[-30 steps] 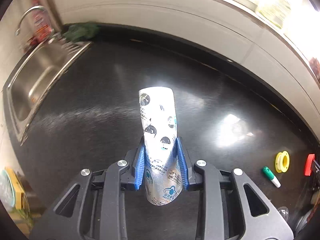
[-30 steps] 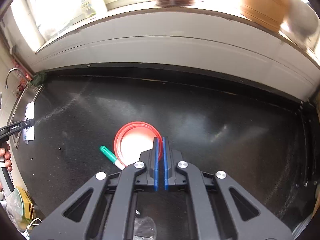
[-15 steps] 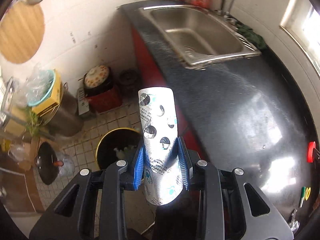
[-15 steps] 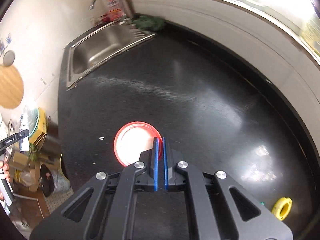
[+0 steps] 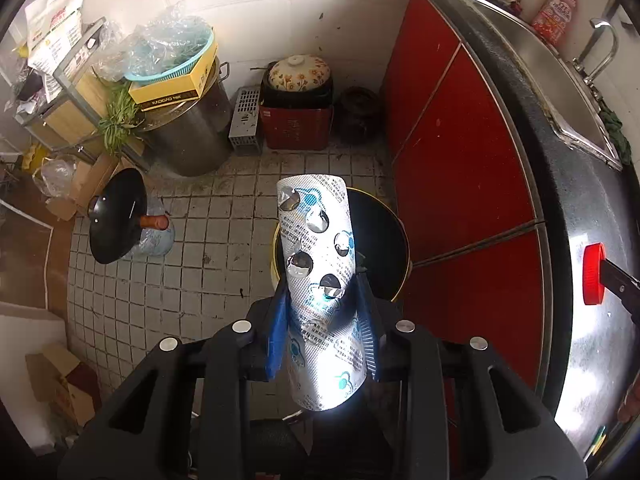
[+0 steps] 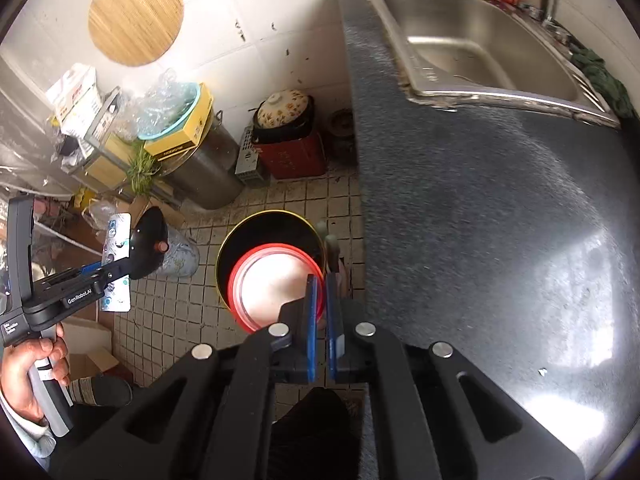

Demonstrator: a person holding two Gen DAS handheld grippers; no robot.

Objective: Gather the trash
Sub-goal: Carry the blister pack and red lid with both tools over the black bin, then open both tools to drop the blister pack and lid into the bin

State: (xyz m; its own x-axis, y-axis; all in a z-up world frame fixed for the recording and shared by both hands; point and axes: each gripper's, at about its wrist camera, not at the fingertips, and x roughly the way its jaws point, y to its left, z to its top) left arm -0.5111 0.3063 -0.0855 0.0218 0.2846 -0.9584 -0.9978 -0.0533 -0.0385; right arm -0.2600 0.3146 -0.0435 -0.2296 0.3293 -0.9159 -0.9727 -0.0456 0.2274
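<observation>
1. A person's hand [image 6: 34, 364] at the far left of the right wrist view gripped the handle of the left tool [image 5: 322, 300], whose blue pads pressed on both sides of a silver blister pack [image 5: 320, 276].
2. In the left wrist view the pack stood upright between the pads, its upper end overlapping the black bin [image 5: 384, 232], a yellow-rimmed bin on the tiled floor [image 5: 200, 240] just beside the red cabinet doors [image 5: 460, 160].
3. The right tool [image 6: 321, 280] was clamped tight on the edge of a red-rimmed lid [image 6: 272, 284], which hung over the bin's mouth in the right wrist view.
4. To the right ran the dark worktop [image 6: 480, 220], with the steel sink [image 6: 480, 40] set into its far end.
</observation>
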